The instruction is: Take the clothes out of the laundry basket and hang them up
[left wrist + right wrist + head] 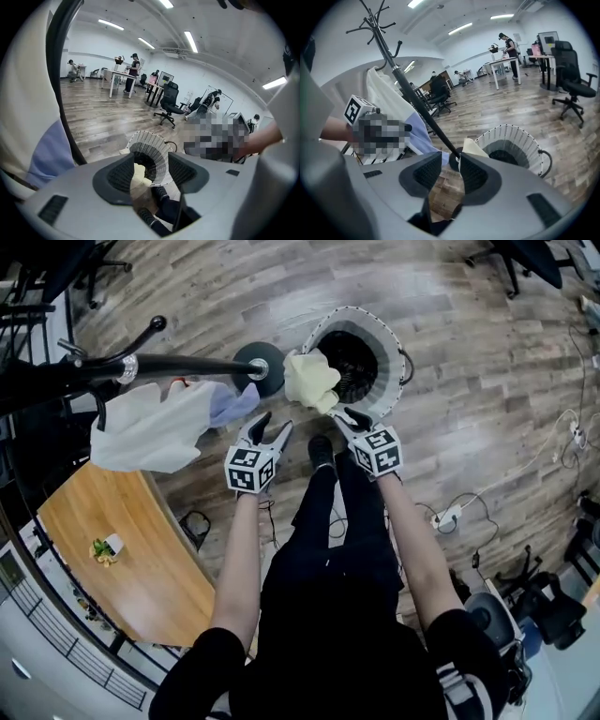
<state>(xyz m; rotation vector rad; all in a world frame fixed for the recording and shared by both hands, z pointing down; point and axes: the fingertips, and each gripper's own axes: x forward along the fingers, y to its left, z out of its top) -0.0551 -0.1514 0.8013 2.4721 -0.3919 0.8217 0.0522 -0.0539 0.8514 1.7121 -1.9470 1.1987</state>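
Note:
The white wicker laundry basket (380, 348) stands on the wood floor just ahead of my feet, its inside dark. A pale yellow cloth (311, 379) lies bunched over its near left rim. My right gripper (341, 414) is at the cloth's lower edge. Its jaws stand apart, and the right gripper view shows floor between them and the cloth (472, 146) past the right fingertip. My left gripper (266, 431) hangs open and empty to the left of the cloth (139, 173). On the black coat rack (187, 364) hang a white garment (150, 432) and a light blue one (232, 404).
The rack's round base (261, 367) sits right beside the basket (511, 140). A wooden table (122, 549) fills the lower left. A power strip with cables (448, 517) lies on the floor to the right. Office chairs and desks stand farther off, with people among them.

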